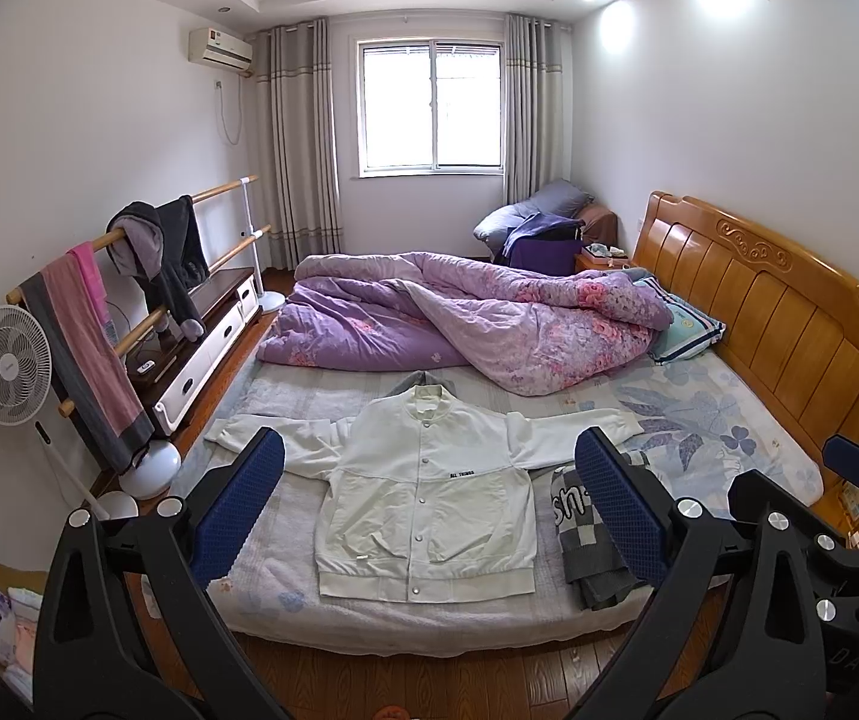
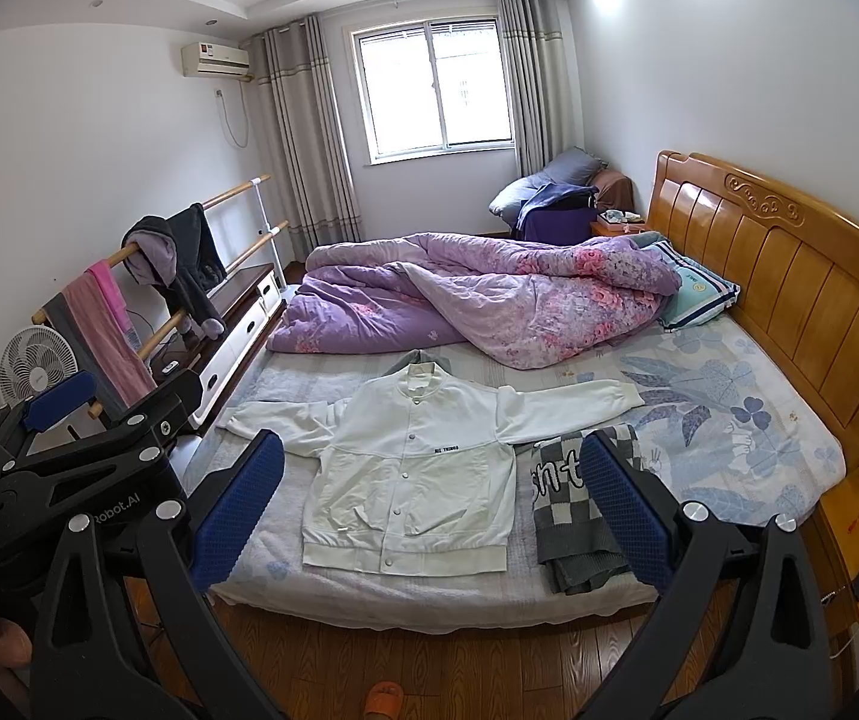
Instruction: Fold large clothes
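White snap-front jacket (image 1: 426, 492) flat on bed (image 1: 747, 456), sleeves spread.

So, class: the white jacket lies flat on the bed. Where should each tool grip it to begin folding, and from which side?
Grip the white jacket at its two cuffs, since both sleeves lie spread straight out. Left tool comes from the foot-side edge, right tool from the headboard side, probably sliding one finger under the flat cloth.
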